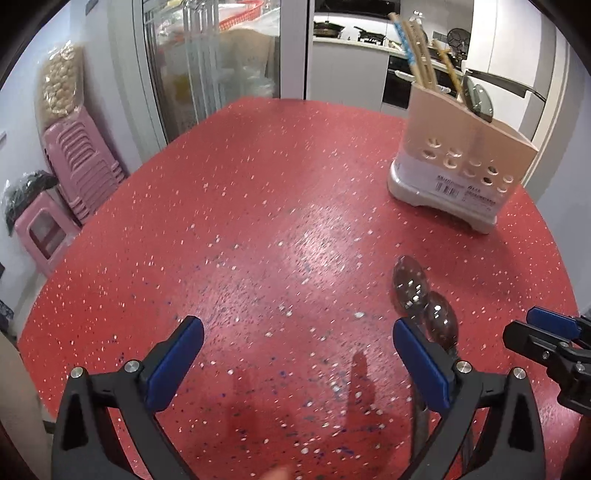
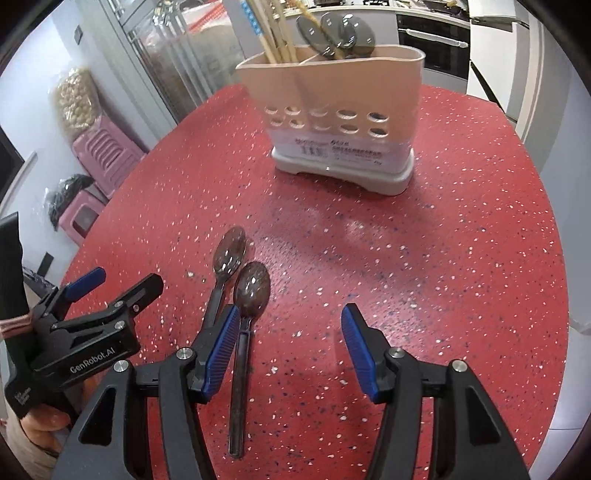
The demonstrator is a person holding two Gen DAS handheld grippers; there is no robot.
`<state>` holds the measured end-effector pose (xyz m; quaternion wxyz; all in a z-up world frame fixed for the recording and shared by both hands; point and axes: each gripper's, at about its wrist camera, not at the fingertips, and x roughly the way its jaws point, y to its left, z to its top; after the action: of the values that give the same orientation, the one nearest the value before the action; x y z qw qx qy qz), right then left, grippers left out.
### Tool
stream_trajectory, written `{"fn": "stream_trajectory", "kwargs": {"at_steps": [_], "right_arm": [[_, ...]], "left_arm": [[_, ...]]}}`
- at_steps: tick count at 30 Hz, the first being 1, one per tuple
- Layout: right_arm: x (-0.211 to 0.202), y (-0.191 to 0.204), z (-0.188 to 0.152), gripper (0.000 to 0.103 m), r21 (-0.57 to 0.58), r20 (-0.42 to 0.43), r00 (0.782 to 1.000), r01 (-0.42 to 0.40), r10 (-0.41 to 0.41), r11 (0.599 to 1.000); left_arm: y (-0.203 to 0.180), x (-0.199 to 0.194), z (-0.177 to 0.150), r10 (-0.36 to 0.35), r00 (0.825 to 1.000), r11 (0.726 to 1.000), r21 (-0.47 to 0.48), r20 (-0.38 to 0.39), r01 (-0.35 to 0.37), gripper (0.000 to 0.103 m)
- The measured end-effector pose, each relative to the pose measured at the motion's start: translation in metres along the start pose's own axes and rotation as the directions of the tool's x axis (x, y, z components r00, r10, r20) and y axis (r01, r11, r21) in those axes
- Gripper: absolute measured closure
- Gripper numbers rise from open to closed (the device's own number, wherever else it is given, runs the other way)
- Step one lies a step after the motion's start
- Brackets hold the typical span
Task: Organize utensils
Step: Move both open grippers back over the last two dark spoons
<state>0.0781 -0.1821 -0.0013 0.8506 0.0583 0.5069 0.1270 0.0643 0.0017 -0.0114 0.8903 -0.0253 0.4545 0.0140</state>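
Both tools, left (image 1: 297,363) and right (image 2: 290,349), low over red table (image 2: 443,258), jaws spread, two spoons (image 2: 251,291) alongside.

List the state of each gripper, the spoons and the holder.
Left gripper: open, empty.
Right gripper: open, empty.
Near spoon: flat on the table, bowl toward the holder.
Far spoon: flat on the table, beside the near spoon.
Holder: upright, with chopsticks and spoons inside.
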Motion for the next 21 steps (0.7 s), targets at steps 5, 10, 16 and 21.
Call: {"fn": "stream_trajectory", "kwargs": {"at_steps": [5, 10, 16, 21], "right_arm": [[0.018, 0.01, -0.002, 0.042, -0.015, -0.072, 0.997, 0.021, -0.022, 1.0], [0.035, 0.022, -0.002, 0.042, -0.045, -0.133, 0.99, 0.045, -0.051, 0.998], [0.047, 0.041, -0.001, 0.042, -0.105, -0.165, 0.98, 0.097, -0.114, 0.99], [0.056, 0.059, -0.002, 0.046, -0.185, -0.166, 0.966, 0.165, -0.196, 0.969]], "left_arm": [[0.013, 0.011, -0.004, -0.053, 0.997, 0.998, -0.021, -0.059, 0.052, 0.0], [0.017, 0.018, -0.005, -0.058, 0.995, 0.998, -0.022, -0.078, 0.056, 0.0], [0.022, 0.02, -0.003, -0.045, 0.996, 0.999, -0.019, -0.082, 0.043, 0.0], [0.027, 0.024, 0.002, -0.032, 0.996, 0.999, -0.028, -0.087, 0.03, 0.0]]}}
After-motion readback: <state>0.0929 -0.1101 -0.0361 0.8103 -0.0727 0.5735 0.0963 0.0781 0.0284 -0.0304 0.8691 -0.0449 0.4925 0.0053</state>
